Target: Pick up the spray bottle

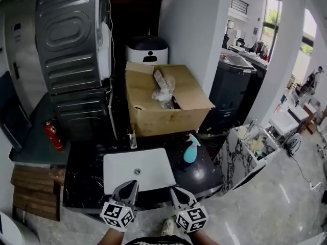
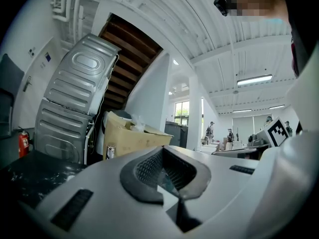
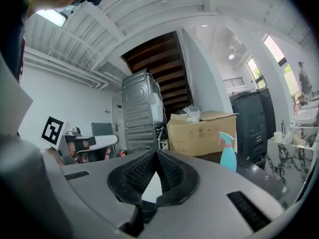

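Note:
The spray bottle [image 1: 191,149] is teal with a pink trigger. It stands upright on the black marble counter [image 1: 87,180], to the right of the white sink basin [image 1: 153,172] and in front of the cardboard box [image 1: 163,106]. In the right gripper view the spray bottle [image 3: 228,152] shows ahead and to the right. My left gripper [image 1: 132,184] and right gripper [image 1: 174,191] hover side by side at the counter's near edge, well short of the bottle. Both are shut and hold nothing. Seen along their own jaws, the left gripper [image 2: 162,152] and the right gripper [image 3: 156,154] have their pads meeting at the tips.
A small clear bottle [image 1: 133,139] stands at the basin's far left corner. A tall grey metal appliance [image 1: 74,60] rises at the left, with a red fire extinguisher [image 1: 51,135] below it. A black cabinet [image 1: 232,86] and a marble-sided cart [image 1: 245,149] stand to the right.

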The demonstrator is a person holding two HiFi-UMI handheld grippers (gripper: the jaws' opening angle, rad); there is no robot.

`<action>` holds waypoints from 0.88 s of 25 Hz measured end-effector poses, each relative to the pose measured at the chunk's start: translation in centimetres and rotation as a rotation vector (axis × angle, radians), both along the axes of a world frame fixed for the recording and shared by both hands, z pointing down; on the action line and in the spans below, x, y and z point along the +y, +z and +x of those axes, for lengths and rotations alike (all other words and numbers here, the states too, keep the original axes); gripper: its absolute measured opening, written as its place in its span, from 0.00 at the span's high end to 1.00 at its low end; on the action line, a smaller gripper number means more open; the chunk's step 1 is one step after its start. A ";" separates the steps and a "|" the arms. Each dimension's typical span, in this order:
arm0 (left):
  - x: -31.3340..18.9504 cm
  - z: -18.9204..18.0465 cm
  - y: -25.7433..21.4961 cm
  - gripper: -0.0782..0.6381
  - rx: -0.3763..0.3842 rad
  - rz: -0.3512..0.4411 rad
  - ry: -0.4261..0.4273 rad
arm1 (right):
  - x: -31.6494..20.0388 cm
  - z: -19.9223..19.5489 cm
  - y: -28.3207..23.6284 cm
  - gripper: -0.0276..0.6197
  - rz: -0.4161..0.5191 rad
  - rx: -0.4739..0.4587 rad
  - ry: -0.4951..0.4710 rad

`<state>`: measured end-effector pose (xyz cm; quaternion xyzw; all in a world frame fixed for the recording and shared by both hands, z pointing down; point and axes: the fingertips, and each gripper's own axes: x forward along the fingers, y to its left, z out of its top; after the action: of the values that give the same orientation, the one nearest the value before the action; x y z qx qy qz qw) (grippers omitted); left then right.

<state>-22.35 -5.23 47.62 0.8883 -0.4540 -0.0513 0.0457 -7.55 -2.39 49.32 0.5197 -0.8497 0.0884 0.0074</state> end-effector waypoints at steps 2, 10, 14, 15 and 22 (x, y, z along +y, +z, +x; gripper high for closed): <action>-2.2 2.0 -0.4 0.87 -0.001 0.007 0.006 | -2.3 2.0 -0.4 0.90 0.004 -0.011 0.001; -11.3 9.5 -1.7 0.87 0.019 0.039 -0.005 | -10.2 9.0 -1.3 0.90 0.024 -0.002 -0.005; -13.5 12.6 -1.8 0.87 0.008 0.052 -0.003 | -12.8 12.9 -1.4 0.90 0.035 -0.017 0.025; -14.0 13.4 -1.9 0.87 0.005 0.057 0.000 | -13.4 13.9 -1.3 0.90 0.039 -0.017 0.033; -17.7 18.1 -1.5 0.87 -0.009 0.071 0.034 | -17.0 17.5 -0.2 0.90 0.040 0.008 0.026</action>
<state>-4.25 -22.89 46.12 0.8971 -0.4371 -0.0627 0.0132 9.99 -19.44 49.16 0.5312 -0.8444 0.0695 -0.0007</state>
